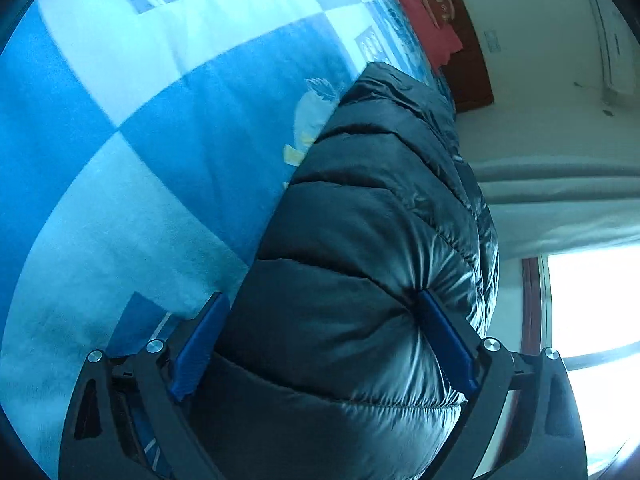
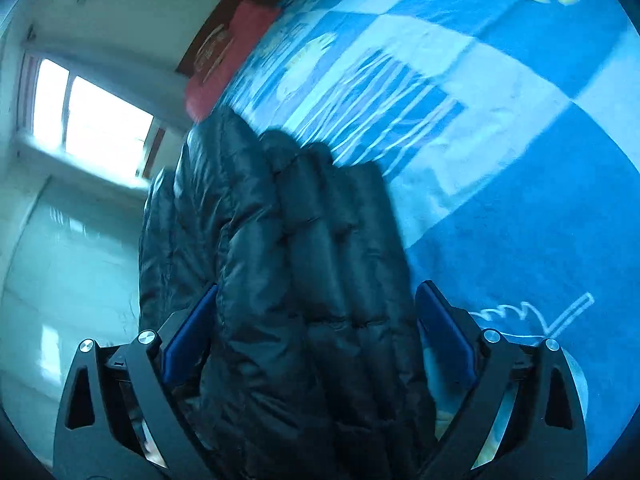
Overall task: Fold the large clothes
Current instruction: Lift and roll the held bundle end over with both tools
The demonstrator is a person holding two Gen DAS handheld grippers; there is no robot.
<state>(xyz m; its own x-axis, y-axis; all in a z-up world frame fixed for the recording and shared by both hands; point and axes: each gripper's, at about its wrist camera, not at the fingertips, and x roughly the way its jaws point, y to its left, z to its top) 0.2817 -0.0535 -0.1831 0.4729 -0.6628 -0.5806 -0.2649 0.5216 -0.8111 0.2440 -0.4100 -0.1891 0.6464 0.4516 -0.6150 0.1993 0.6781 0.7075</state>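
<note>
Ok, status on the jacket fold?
Left gripper wide, pads pressing jacket. Right gripper open around it. Jacket bunched on blanket. Nothing blocking.

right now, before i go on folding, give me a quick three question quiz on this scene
1. True or false: the black puffer jacket lies on a plain red blanket.
2. What sits between the fingers of the left hand-held gripper and the right hand-held gripper? A the jacket, B a pillow, C nothing.
3. Fill in: the cloth by the wooden headboard is ___.
Key: 1 false, the blanket is blue and white checked; 2 A; 3 red.
</note>
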